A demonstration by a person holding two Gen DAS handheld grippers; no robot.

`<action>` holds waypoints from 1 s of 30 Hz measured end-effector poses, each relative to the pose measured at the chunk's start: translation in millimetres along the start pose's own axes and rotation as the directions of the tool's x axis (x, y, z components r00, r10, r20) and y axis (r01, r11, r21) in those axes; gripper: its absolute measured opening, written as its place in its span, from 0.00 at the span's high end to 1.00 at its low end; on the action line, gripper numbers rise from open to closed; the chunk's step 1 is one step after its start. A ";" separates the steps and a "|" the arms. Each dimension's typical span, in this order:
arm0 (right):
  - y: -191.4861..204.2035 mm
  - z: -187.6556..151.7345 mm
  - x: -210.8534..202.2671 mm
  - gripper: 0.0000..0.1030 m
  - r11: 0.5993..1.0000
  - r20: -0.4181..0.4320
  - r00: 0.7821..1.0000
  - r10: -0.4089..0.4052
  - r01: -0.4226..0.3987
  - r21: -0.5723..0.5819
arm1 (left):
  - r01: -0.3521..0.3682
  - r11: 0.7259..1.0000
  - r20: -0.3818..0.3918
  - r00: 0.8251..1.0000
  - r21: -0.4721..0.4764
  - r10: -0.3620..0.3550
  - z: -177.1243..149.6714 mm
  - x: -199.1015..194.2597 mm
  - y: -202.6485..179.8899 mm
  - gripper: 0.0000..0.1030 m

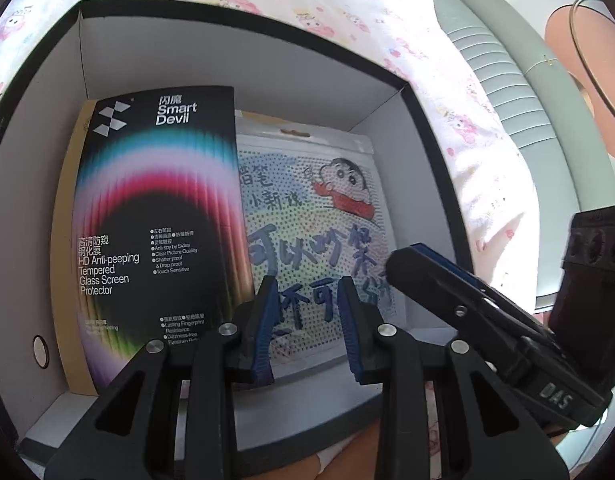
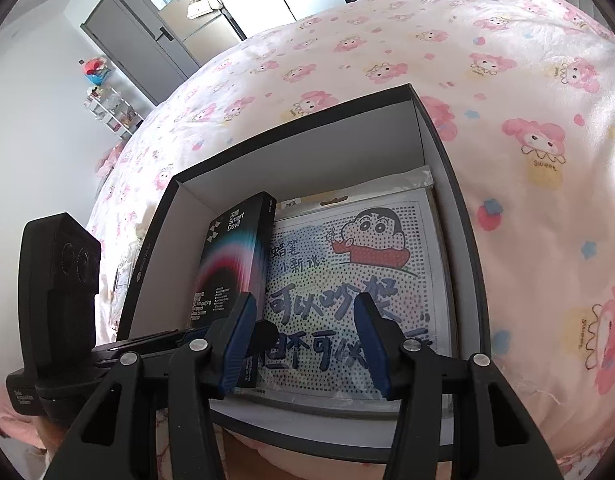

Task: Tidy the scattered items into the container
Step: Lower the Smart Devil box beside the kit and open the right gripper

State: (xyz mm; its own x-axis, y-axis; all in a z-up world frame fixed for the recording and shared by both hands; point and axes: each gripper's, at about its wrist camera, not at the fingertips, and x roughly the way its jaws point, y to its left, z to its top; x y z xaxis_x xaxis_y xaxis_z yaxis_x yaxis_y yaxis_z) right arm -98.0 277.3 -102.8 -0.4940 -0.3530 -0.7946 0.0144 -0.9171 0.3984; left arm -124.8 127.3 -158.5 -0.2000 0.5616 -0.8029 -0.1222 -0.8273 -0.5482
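Observation:
A black box with a white inside (image 1: 267,36) (image 2: 447,152) lies on the bed. In it, a black "Smart Devil" screen-protector pack (image 1: 159,216) (image 2: 231,256) rests tilted at the left over a tan card (image 1: 67,240). Beside it, a clear bag with a cartoon boy and blue writing (image 1: 315,208) (image 2: 347,272) lies flat. My left gripper (image 1: 307,284) hovers over the bag's near part, with a narrow gap between its pads and nothing in it. My right gripper (image 2: 303,300) hangs open and empty above the bag. Each gripper shows in the other's view (image 1: 403,260) (image 2: 263,334).
The box sits on a white sheet with pink cartoon prints (image 2: 467,60). A grey-green padded bed edge (image 1: 507,92) runs along the right. Far off stand a grey cabinet (image 2: 147,40) and a small shelf with bottles (image 2: 111,108). A round disc (image 1: 40,351) sits on the box's left wall.

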 end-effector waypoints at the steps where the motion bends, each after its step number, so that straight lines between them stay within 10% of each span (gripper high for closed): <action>1: 2.1 0.0 0.9 0.54 1.000 0.000 1.000 -0.013 0.013 -0.011 | -0.018 1.000 -0.011 1.000 -0.001 0.018 4.2 6.7 -2.5 0.71; 5: 6.9 -3.4 4.8 0.54 0.998 -0.015 0.999 -0.050 0.049 -0.035 | -0.161 0.987 0.003 0.987 -0.014 0.161 5.6 -4.1 6.0 0.71; 15: 7.7 -6.0 18.7 0.54 0.998 -0.045 0.997 -0.060 0.058 -0.038 | -0.045 0.998 0.003 0.999 -0.038 0.045 11.8 -12.8 17.4 0.71; 24: 10.1 -1.2 17.3 0.54 0.997 -0.074 0.996 -0.056 0.052 -0.055 | -0.108 0.993 -0.015 0.994 -0.041 0.107 18.7 -3.6 14.5 0.69; 30: 18.1 23.9 19.4 0.54 0.993 -0.056 0.994 -0.092 0.088 -0.080 | 0.003 0.998 -0.100 0.995 -0.069 -0.010 29.8 4.5 16.9 0.69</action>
State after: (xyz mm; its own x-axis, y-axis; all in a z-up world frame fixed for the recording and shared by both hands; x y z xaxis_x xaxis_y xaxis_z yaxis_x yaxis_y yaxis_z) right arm -128.0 258.3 -100.0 -0.4436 -0.2766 -0.8525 0.0404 -0.9564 0.2893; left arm -156.7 115.5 -164.4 -0.1005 0.5684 -0.8166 -0.0557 -0.8227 -0.5658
